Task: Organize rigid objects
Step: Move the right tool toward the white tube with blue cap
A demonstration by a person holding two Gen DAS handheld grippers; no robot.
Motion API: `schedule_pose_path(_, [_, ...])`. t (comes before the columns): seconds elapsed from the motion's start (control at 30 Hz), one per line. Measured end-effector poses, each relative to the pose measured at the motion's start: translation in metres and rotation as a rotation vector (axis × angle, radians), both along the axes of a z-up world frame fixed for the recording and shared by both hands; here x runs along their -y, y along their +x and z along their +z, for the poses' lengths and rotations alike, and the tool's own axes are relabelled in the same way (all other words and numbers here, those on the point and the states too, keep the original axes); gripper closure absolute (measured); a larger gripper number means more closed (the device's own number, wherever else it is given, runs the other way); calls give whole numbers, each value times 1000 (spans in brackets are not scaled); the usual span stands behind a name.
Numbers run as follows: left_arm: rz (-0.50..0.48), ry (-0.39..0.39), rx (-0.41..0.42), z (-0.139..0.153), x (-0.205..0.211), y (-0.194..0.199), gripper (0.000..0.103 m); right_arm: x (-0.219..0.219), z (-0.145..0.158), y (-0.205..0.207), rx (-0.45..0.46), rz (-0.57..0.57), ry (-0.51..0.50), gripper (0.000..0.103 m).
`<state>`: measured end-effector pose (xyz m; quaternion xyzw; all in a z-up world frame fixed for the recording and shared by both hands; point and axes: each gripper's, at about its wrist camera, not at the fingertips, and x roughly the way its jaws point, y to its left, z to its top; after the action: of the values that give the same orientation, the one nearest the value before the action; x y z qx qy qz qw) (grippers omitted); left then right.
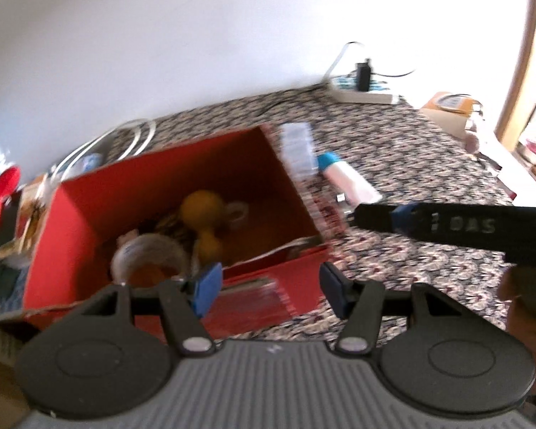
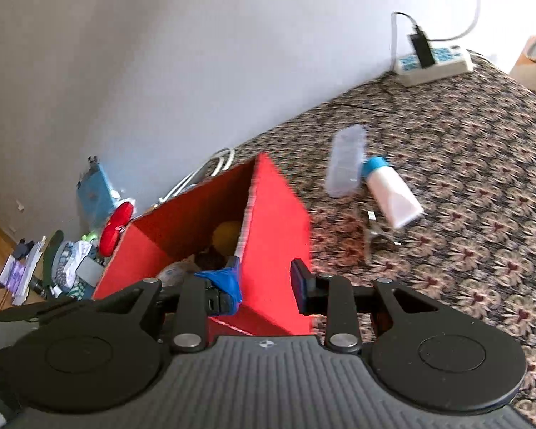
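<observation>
A red open box (image 1: 286,268) stands on the patterned cloth. It holds a yellow dumbbell-shaped toy (image 1: 202,214), a tape roll (image 1: 146,257) and other small things. The box also shows in the right wrist view (image 2: 275,214). A clear plastic case (image 2: 345,164), a white tube with a blue cap (image 2: 391,187) and a small metal object (image 2: 377,228) lie on the cloth right of the box. My left gripper (image 1: 268,291) is open and empty over the box's near wall. My right gripper (image 2: 266,282) is open and empty at the box's right wall, and shows from the side in the left wrist view (image 1: 446,225).
A white power strip (image 2: 432,64) with a black plug lies by the wall at the back. A white cable coil (image 1: 132,139) lies behind the box. Clutter, a red plush shape (image 2: 116,227) and a blue box (image 2: 96,193) sit left of the box.
</observation>
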<state>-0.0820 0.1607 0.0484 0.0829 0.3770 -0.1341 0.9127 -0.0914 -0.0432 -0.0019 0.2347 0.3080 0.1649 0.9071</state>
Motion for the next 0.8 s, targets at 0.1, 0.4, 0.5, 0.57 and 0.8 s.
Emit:
schedule_pose_path(0.1, [-58, -6, 12, 0, 20, -2, 43, 16, -7, -1, -21, -27, -2, 90])
schedule_pose_path(0.4, [-168, 4, -22, -21, 83, 5, 43, 68, -32, 4, -92, -86, -9, 90])
schedule_pose_path(0.5, [-166, 7, -23, -31, 101, 15, 43, 84, -39, 9, -117, -92, 0, 90])
schedule_pose_path(0.57, [-160, 1, -30, -37, 111, 26, 43, 95, -44, 15, -131, -92, 7, 90])
schedule_pose_path(0.8, [-115, -37, -36, -60, 135, 64, 43, 122, -56, 54, -173, -46, 1, 90])
